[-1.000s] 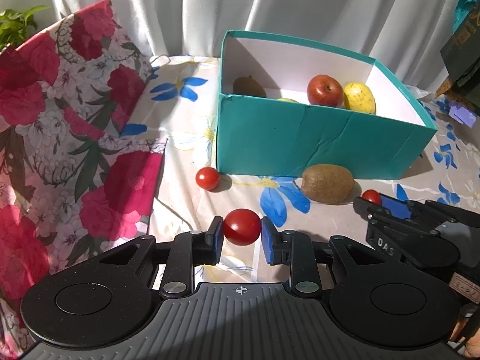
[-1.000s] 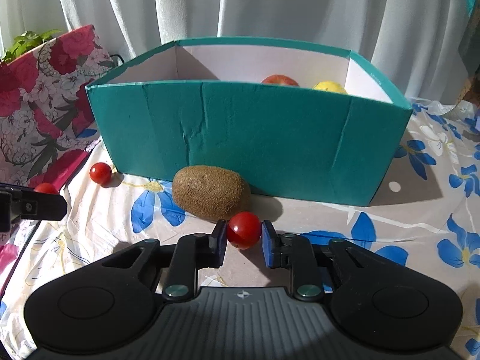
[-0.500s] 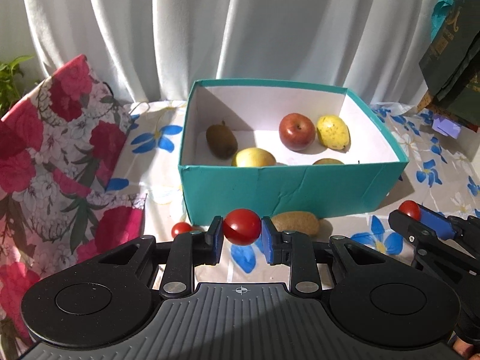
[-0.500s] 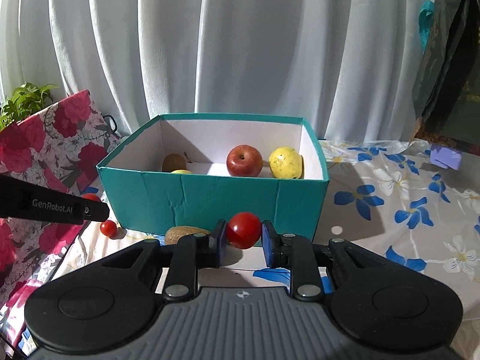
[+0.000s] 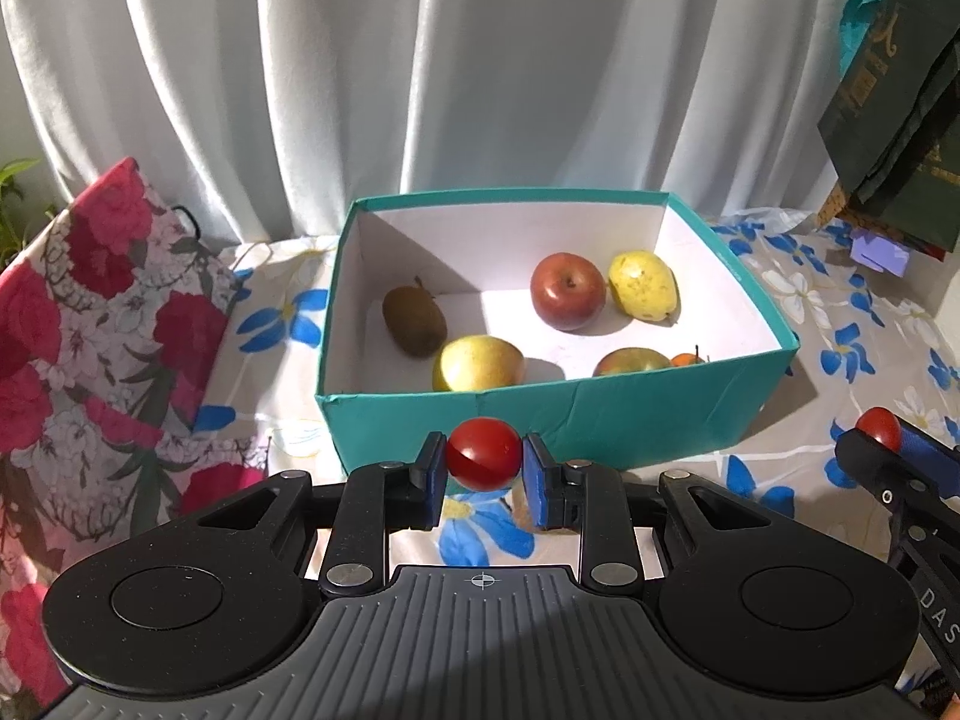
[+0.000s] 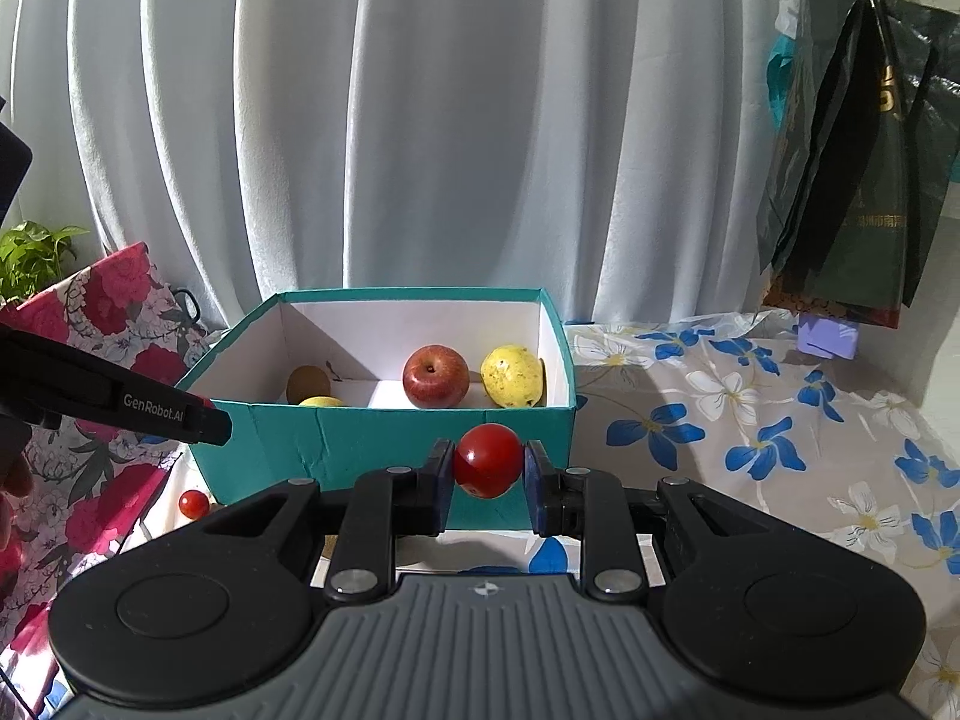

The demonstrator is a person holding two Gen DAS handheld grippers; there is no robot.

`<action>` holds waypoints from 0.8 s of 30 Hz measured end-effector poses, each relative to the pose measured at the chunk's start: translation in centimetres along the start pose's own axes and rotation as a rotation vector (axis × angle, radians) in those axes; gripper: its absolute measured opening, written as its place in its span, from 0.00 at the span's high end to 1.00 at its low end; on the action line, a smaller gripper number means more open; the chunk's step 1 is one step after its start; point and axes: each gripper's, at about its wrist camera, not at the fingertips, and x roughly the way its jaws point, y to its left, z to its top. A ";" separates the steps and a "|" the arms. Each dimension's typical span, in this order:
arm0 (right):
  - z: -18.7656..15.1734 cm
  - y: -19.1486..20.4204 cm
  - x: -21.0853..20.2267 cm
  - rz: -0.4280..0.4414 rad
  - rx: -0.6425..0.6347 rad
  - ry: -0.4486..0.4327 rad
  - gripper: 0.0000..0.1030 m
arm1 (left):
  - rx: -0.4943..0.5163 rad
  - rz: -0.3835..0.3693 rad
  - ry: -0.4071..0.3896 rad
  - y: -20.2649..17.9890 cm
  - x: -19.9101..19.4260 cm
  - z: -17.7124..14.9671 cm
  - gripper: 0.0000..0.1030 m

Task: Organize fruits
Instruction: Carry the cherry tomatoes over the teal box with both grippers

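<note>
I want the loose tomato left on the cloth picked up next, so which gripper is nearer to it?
Left. The left gripper hangs right above the loose tomato by the box's left corner; the right gripper sits farther right, before the teal box.

Two wrist views, both aimed at the teal box (image 5: 540, 426) from its near side.
The box is seen from above and close in the left view, lower and further back in the right view (image 6: 372, 438). The red apple (image 5: 567, 291) (image 6: 436, 376), curtain (image 5: 480, 72) and flowered tablecloth (image 6: 750, 420) are shared by both.
</note>
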 end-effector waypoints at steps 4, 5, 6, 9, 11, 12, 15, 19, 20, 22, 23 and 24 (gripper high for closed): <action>-0.1 -0.2 -0.2 -0.013 0.010 -0.004 0.77 | 0.004 -0.006 0.005 0.0 0.4 0.3 0.71; -0.1 -0.2 -0.3 -0.016 0.013 -0.005 0.77 | 0.004 -0.005 0.006 0.0 0.6 0.4 0.71; -0.1 -0.2 -0.3 -0.019 0.013 -0.005 0.77 | 0.004 -0.005 0.005 0.0 0.7 0.5 0.71; -0.1 -0.3 -0.6 -0.026 0.015 -0.009 0.77 | 0.004 -0.001 0.000 0.1 1.0 1.0 0.71; 0.0 -0.3 -0.7 -0.030 0.018 -0.012 0.77 | 0.002 0.003 -0.005 0.2 1.1 1.5 0.71; 0.0 -0.3 -0.7 -0.030 0.019 -0.014 0.77 | 0.000 0.005 -0.008 0.2 1.3 1.7 0.71; 0.1 -0.3 -0.9 -0.033 0.021 -0.024 0.77 | -0.006 0.018 -0.020 0.5 1.5 2.5 0.71; 0.3 -0.3 -1.1 -0.034 0.021 -0.030 0.77 | -0.010 0.037 -0.032 0.9 1.9 3.4 0.71; 0.4 -0.3 -1.1 -0.035 0.022 -0.030 0.77 | -0.012 0.040 -0.034 0.9 2.0 3.6 0.71; 0.4 -0.4 -1.2 -0.037 0.025 -0.033 0.77 | -0.011 0.046 -0.036 1.0 2.2 3.9 0.71; 0.4 -0.4 -1.2 -0.036 0.026 -0.033 0.77 | -0.011 0.048 -0.036 0.9 2.4 4.0 0.71; 0.4 -0.4 -1.2 -0.039 0.028 -0.034 0.77 | -0.009 0.049 -0.036 0.9 2.6 4.1 0.71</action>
